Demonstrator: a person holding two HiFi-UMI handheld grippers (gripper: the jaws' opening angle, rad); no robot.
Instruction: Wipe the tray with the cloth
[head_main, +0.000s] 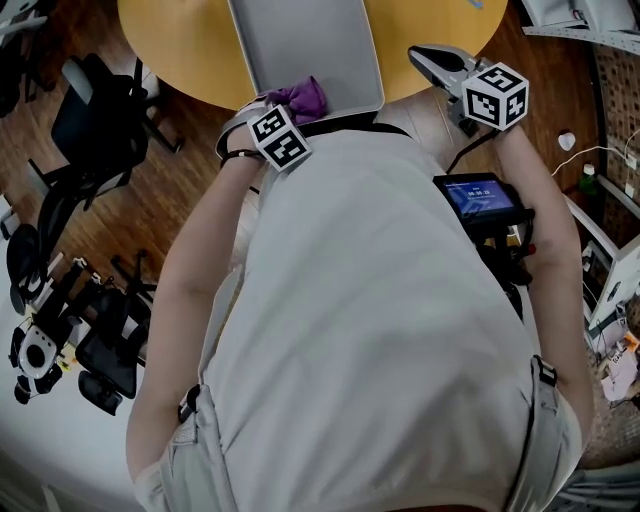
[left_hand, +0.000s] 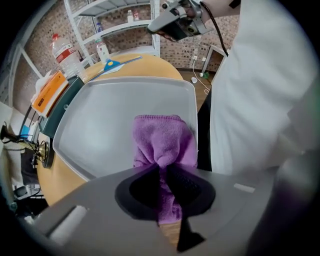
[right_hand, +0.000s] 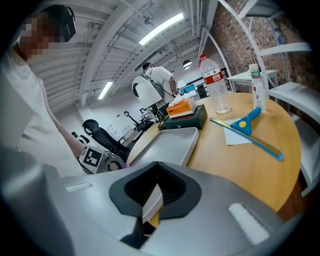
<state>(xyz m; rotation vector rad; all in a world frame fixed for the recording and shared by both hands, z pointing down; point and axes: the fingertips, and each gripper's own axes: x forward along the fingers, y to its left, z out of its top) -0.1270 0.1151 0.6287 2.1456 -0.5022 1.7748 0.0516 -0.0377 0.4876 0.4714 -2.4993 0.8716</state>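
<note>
A grey tray (head_main: 300, 40) lies on the round wooden table (head_main: 180, 50). A purple cloth (head_main: 303, 97) sits on the tray's near edge, close to my body. My left gripper (head_main: 280, 118) points steeply down and is shut on it. In the left gripper view the cloth (left_hand: 162, 137) bunches out of the left gripper (left_hand: 162, 187) onto the tray (left_hand: 110, 115) near its right rim. My right gripper (head_main: 418, 52) hovers over the table just right of the tray. In its own view the right gripper (right_hand: 152, 197) has a narrow gap between its jaws, nothing in it, and the tray (right_hand: 170, 142) ahead.
On the far side of the table stand a water bottle (right_hand: 215, 82), a dark box with orange items (right_hand: 185, 115) and a blue-handled scraper on paper (right_hand: 247, 127). Office chairs (head_main: 90, 110) stand on the floor to the left. Metal shelves (left_hand: 120, 20) rise behind the table.
</note>
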